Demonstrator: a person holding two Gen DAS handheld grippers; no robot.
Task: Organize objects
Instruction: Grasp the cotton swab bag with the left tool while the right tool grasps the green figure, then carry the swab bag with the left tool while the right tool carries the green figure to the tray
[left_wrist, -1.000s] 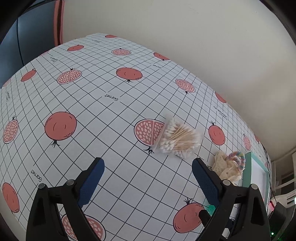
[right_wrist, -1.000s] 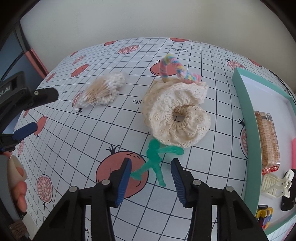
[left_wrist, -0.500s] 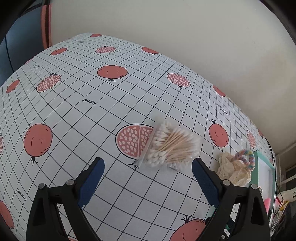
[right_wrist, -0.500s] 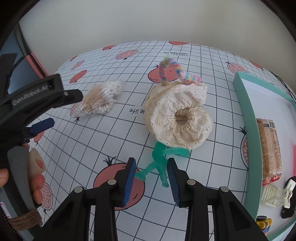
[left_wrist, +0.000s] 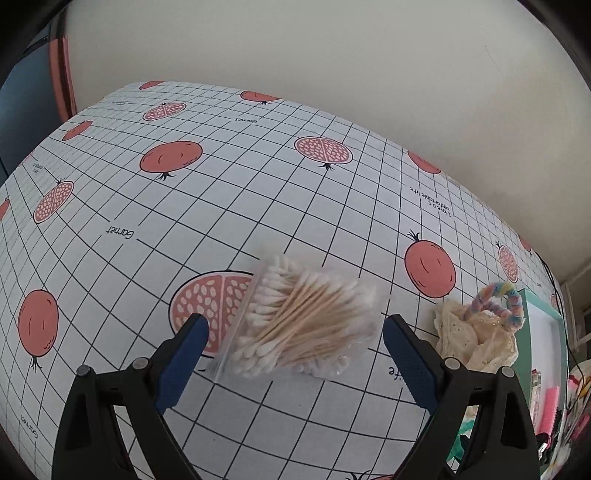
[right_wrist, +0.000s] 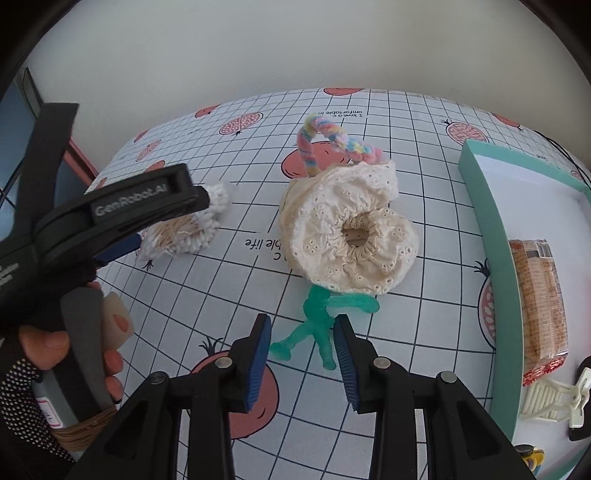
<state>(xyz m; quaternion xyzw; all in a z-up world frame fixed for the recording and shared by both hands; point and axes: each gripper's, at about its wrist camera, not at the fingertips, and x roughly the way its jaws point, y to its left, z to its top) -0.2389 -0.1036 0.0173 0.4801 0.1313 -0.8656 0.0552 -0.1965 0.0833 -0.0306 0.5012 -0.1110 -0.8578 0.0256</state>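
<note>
Both tools are poised over small, awkward things. The left tool stands wide apart, straddling the bag of cotton swabs lying on the table; that slick plastic could squirt out sideways as the blades close, or be pinched only by a corner. The right tool, blades apart but narrow, brackets the green rubbery figure, whose upper part sits tucked under the lace scrunchie. Lifting it may drag the scrunchie and the pastel loop along, away from the teal tray.
</note>
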